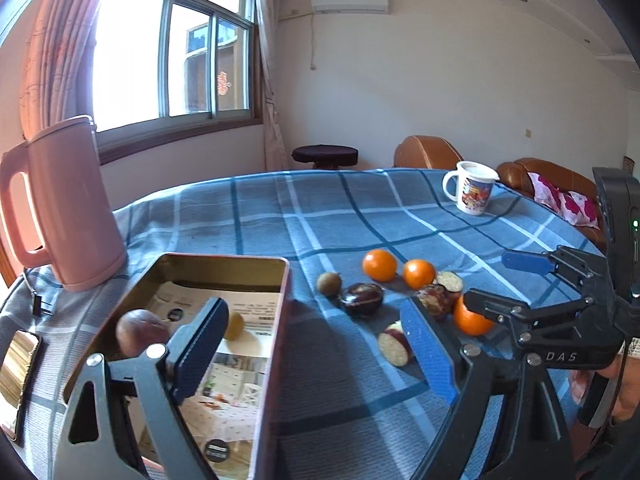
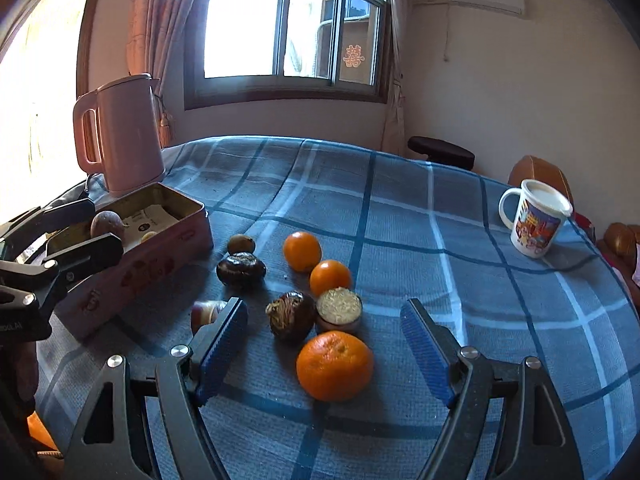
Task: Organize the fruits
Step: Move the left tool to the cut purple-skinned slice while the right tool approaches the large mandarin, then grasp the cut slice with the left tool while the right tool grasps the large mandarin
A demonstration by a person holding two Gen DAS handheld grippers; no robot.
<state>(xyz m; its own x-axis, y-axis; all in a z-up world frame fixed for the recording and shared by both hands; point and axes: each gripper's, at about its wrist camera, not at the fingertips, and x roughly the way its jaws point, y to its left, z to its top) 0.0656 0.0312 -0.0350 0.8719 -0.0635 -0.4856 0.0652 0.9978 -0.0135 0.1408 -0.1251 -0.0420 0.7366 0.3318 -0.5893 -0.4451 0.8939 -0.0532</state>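
Plainly, both the left gripper (image 1: 320,344) and right gripper (image 2: 324,348) are spread wide and empty. If the nearest orange (image 2: 335,365), at twelve o'clock, is nudged, it could roll from the tin (image 2: 160,256).

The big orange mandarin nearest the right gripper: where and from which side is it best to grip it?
Grip the big round orange mandarin across its widest middle, coming from the near side, probably. The open right gripper already faces it; the dark brown fruit crowds its far side.
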